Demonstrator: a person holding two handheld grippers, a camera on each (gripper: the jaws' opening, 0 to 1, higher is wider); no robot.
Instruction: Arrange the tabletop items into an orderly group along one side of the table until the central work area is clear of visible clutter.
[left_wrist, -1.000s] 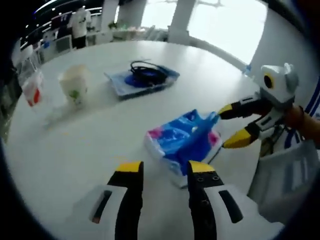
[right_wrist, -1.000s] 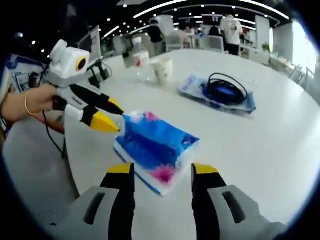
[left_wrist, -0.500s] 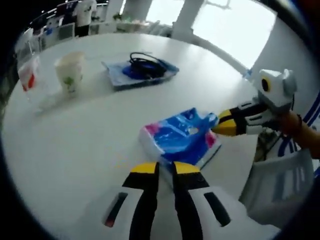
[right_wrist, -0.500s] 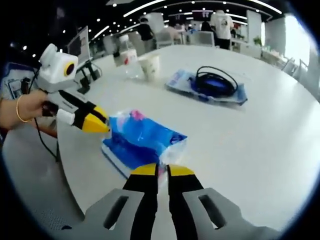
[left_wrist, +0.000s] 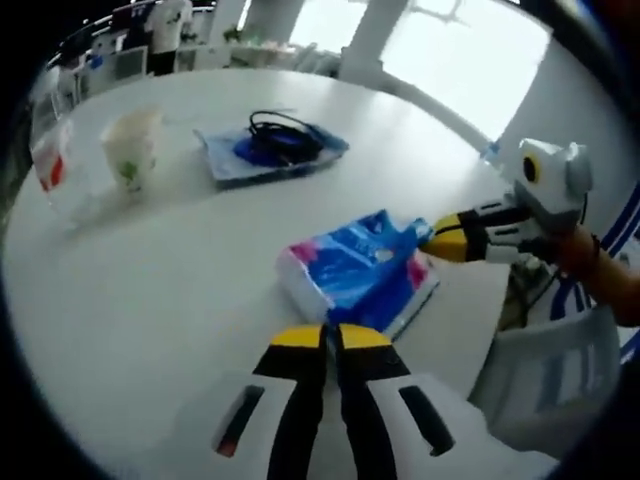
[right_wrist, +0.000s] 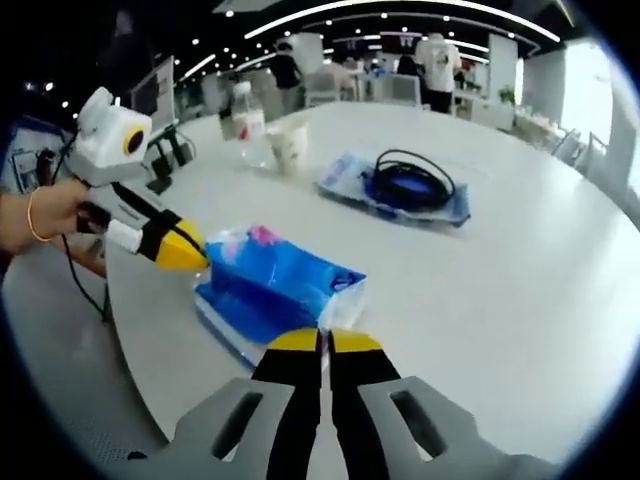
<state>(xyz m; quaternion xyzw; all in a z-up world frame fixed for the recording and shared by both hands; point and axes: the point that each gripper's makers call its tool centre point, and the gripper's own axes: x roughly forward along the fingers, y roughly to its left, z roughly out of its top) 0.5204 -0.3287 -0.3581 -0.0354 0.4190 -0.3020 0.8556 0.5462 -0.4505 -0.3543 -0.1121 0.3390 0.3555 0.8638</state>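
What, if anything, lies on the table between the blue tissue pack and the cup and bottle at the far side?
Nothing visible does. Both grippers are shut on opposite ends of the tissue pack, and bare tabletop stretches from it to the paper cup and bottle. The black cable on its blue pouch lies off to one side.

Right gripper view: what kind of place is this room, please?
Probably an open office or canteen hall: long ceiling light strips, chairs at further tables, and people standing behind the large round white table.
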